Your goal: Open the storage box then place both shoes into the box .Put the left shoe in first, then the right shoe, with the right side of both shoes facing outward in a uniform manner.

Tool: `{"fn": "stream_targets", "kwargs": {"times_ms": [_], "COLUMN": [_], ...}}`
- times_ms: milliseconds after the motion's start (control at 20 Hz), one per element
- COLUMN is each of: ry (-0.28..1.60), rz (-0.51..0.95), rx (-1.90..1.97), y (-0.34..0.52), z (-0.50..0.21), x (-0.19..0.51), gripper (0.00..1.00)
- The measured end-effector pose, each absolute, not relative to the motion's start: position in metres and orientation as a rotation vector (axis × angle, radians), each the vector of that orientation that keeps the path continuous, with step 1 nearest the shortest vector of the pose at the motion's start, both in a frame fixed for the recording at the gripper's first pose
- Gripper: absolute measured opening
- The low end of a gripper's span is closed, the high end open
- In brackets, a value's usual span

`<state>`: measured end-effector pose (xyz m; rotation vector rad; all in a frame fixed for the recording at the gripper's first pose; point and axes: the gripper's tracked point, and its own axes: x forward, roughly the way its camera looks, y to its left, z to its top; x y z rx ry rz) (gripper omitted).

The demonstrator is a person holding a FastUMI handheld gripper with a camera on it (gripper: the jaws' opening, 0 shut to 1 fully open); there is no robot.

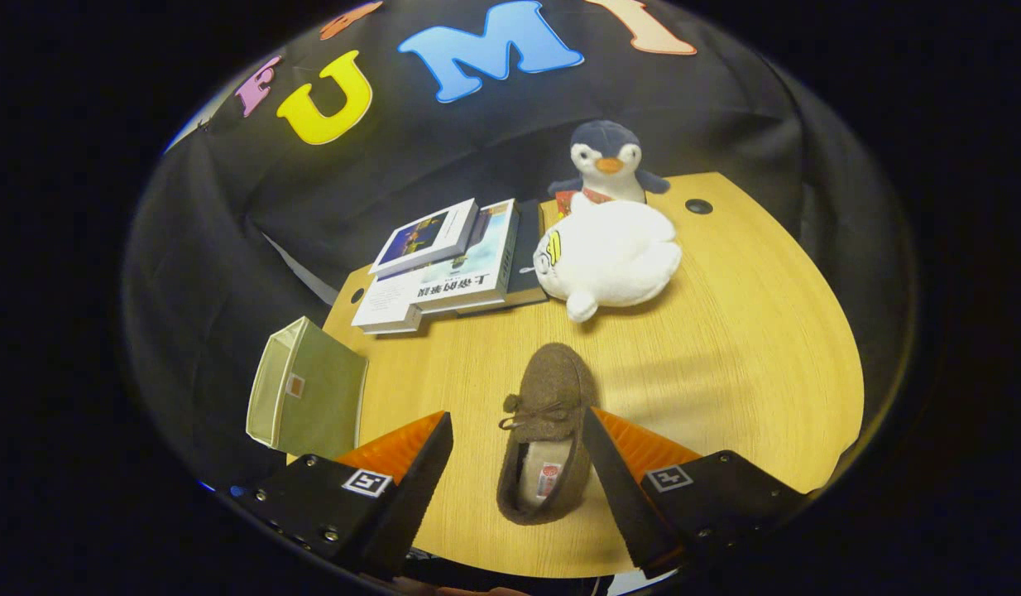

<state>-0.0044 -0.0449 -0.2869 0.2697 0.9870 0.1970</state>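
1. Table [750, 348]: light wood grain, rounded front edge, two dark round holes near the far edge.
2. Slipper [546, 434]: brown, bow on top, pale lining; lies on the table toe away, between the spread fingers of the gripper [517, 447], not gripped.
3. Books [448, 269]: a stack at the far left part.
4. White plush [610, 257]: just right of the books.
5. Penguin [607, 161]: upright behind the white plush.
6. Box [305, 397]: green fabric, at the left edge.

A brown fuzzy slipper [546, 434] with a bow lies flat on the counter [726, 364] — toe pointing away — while the pale green storage box [305, 396] sits at the counter's left edge.
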Motion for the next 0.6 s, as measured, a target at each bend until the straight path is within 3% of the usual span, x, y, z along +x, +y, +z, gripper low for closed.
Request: {"fn": "stream_targets", "kwargs": {"times_ms": [350,400,600], "ry": [1.09,1.105,1.164], "rz": [0.218,0.23,0.232], "rx": [0.168,0.14,0.097], "y": [-0.061,-0.06,-0.064], "z": [-0.35,-0.361,-0.389], "x": [-0.015,-0.016,-0.015], "gripper": [0.93,0.84,0.85]}}
